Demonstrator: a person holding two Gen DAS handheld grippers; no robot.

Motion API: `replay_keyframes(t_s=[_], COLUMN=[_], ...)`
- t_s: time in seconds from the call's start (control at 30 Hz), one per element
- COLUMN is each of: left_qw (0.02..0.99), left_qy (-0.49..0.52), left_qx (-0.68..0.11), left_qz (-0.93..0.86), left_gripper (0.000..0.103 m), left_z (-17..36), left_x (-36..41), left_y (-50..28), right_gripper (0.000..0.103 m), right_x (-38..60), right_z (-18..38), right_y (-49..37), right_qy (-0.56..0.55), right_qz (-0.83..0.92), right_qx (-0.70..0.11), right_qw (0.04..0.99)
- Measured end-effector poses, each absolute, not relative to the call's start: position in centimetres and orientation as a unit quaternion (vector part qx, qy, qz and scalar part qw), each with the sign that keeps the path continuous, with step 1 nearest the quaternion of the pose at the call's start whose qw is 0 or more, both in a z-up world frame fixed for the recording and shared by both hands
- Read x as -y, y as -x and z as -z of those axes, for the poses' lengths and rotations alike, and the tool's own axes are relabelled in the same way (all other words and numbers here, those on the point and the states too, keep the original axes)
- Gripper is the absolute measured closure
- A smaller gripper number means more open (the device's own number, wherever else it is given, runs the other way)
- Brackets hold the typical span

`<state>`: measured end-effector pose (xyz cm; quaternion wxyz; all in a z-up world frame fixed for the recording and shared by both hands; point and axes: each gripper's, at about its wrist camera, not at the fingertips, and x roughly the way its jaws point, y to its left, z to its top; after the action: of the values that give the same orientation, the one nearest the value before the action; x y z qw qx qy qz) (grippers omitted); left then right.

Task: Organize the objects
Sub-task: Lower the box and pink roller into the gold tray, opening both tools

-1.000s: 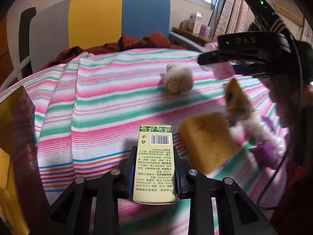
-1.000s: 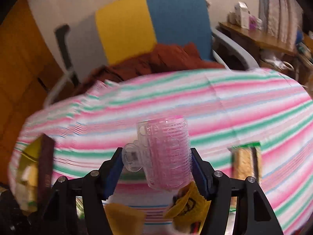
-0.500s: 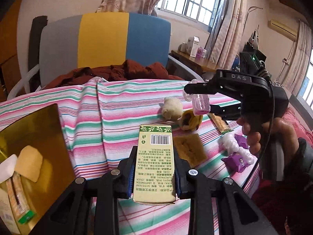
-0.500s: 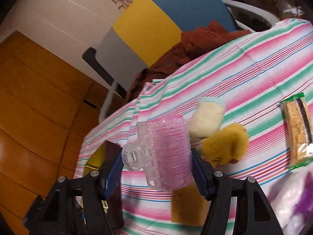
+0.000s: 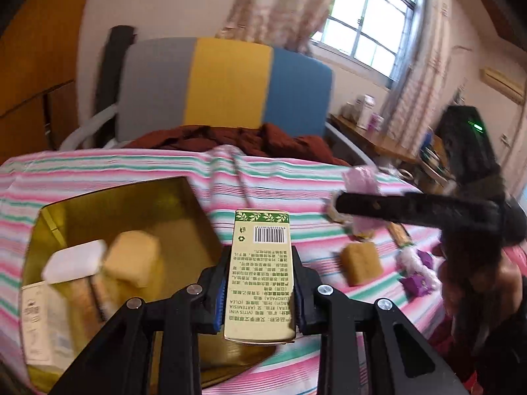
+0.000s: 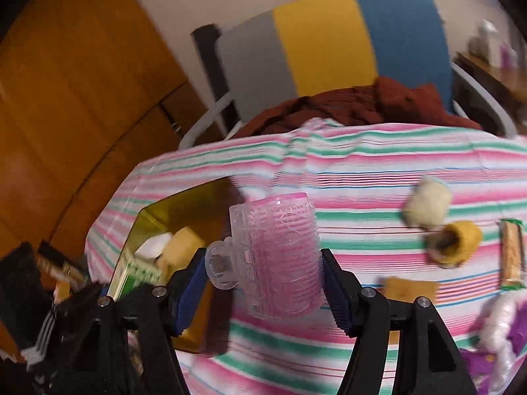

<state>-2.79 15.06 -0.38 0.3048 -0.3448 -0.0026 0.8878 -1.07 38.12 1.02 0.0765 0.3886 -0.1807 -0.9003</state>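
Striped pink-green tablecloth (image 5: 98,168), gold box (image 5: 138,204), tricolour chair (image 5: 227,85), curtained window (image 5: 369,23)

A grey, yellow and blue chair (image 5: 227,85) stands behind the striped tablecloth (image 6: 378,164); a curtained window (image 5: 369,19) admits daylight, with wooden panelling (image 6: 75,92) left.

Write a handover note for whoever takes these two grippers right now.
Left gripper: shut on the green-and-cream carton, beside the gold box.
Right gripper: shut on the pink hair roller, above the striped cloth.
Done: white pad and sponge lie in the box.
Left: both held items, plus fluffy ball, yellow toy, snack bar.
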Motion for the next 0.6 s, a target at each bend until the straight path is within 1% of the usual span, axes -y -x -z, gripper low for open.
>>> replay_keyframes(t_s=[0.13,0.27,0.43,0.5,0.53,0.57,0.6], left_qw=[0.258,0.216,0.180,0.160,0.155,0.139,0.132], left_qy=[0.350,0.358,0.361,0.359,0.359,0.357,0.357], left_qx=[0.027,0.045,0.049,0.044,0.041,0.040,0.042], left_qz=[-0.900,-0.907,-0.914,-0.918,-0.920,-0.923,-0.924], left_gripper=[0.073,0.073,0.073,0.070,0.069,0.062,0.053], left_z=[0.6,0.8,0.8,0.7,0.7,0.7,0.7], left_x=[-10.8,-7.1,-4.5,-3.7,-3.4,-2.9,-2.6], left_y=[4.4,6.7,9.7,11.1,11.6,12.3,12.7], right_gripper=[0.036,0.036,0.035,0.035,0.032,0.022,0.016], right_x=[-33.4,-29.3,-25.1,-23.8,-23.3,-22.7,-22.1], right_z=[-1.5,-0.8,0.7,1.2,1.4,1.5,1.6], right_y=[1.3,1.7,2.1,2.2,2.4,2.5,2.5], right_qy=[-0.398,-0.416,-0.439,-0.445,-0.446,-0.448,-0.450], right_qz=[0.898,0.891,0.878,0.875,0.875,0.874,0.873], right_qx=[0.147,0.119,0.091,0.081,0.077,0.073,0.069], right_qw=[0.115,0.142,0.166,0.172,0.172,0.173,0.178])
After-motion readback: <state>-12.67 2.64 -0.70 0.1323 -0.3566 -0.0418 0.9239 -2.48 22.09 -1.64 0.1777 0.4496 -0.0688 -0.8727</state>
